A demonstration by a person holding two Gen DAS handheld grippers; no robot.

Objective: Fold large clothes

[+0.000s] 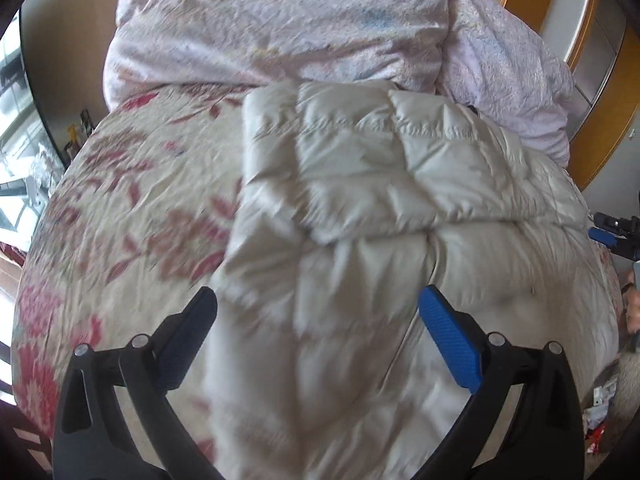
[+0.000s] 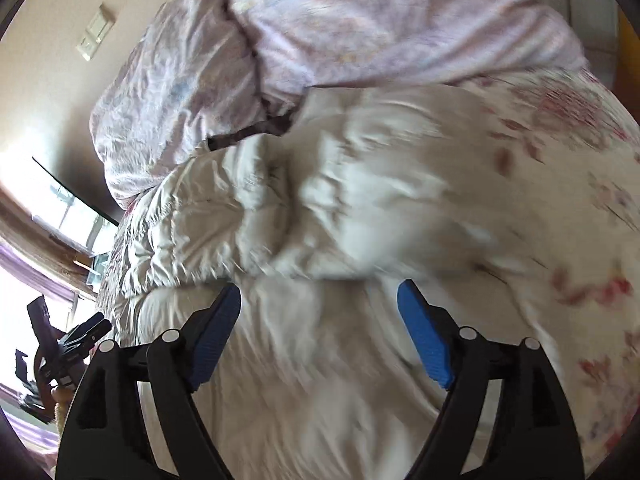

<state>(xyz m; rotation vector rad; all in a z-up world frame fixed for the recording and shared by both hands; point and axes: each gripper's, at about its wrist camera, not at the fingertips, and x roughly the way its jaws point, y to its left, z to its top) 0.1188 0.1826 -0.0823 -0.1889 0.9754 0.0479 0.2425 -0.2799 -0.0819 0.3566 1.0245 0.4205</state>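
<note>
A white quilted puffer jacket lies on a bed, one part folded across its upper half. It also fills the middle of the right wrist view, blurred by motion. My left gripper is open just above the jacket's near part, holding nothing. My right gripper is open above the jacket's near part, holding nothing. The right gripper also shows at the right edge of the left wrist view. The left gripper shows at the left edge of the right wrist view.
The bed has a cream cover with red flowers. A crumpled pale lilac duvet is heaped at the far end, also seen in the right wrist view. A window is at left, a wooden frame at right.
</note>
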